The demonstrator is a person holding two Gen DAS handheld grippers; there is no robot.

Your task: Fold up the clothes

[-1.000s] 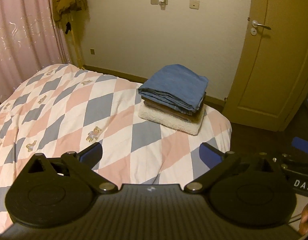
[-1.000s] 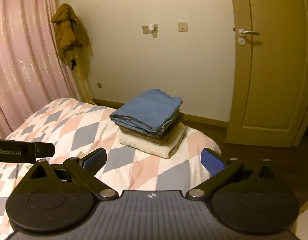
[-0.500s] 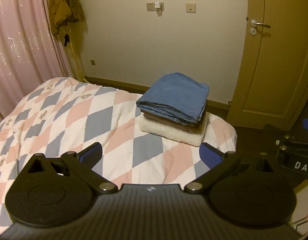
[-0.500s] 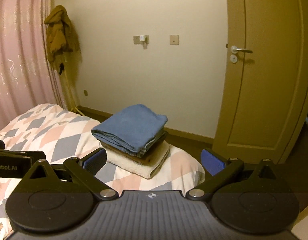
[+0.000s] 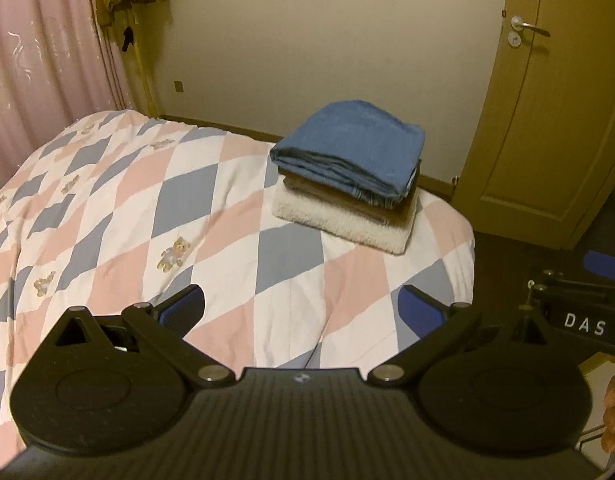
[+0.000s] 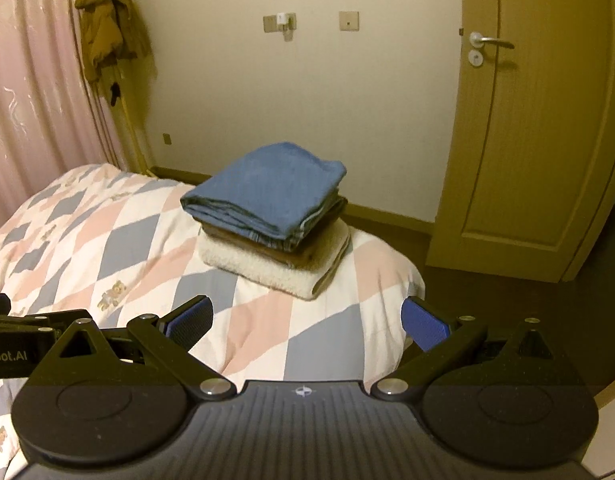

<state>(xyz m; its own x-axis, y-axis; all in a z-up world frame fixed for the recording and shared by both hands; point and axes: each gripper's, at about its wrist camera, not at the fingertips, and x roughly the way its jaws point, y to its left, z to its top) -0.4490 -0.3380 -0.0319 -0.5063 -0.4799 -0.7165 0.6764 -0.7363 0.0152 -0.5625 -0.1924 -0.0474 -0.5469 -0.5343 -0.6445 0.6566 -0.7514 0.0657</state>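
A stack of folded clothes rests on the far right corner of the bed: a blue garment (image 5: 347,152) (image 6: 263,188) on top, a brown one (image 5: 347,200) (image 6: 291,254) under it, a white fleecy one (image 5: 339,222) (image 6: 267,270) at the bottom. My left gripper (image 5: 301,310) is open, held above the near part of the bed, with nothing between its blue pads (image 5: 183,310). My right gripper (image 6: 307,322) is open too and holds nothing. Both stand well short of the stack.
The bed (image 5: 107,208) wears a quilt of pink, grey and white diamonds with small bears. A pink curtain (image 5: 39,60) hangs on the left, a brown jacket (image 6: 103,36) beside it. A closed door (image 6: 547,120) stands right, dark floor (image 6: 507,300) below.
Both grippers dipped back down toward the bed after rising half a second ago, so the stack sits higher in each view. The jaws stay open and the stack has not moved.
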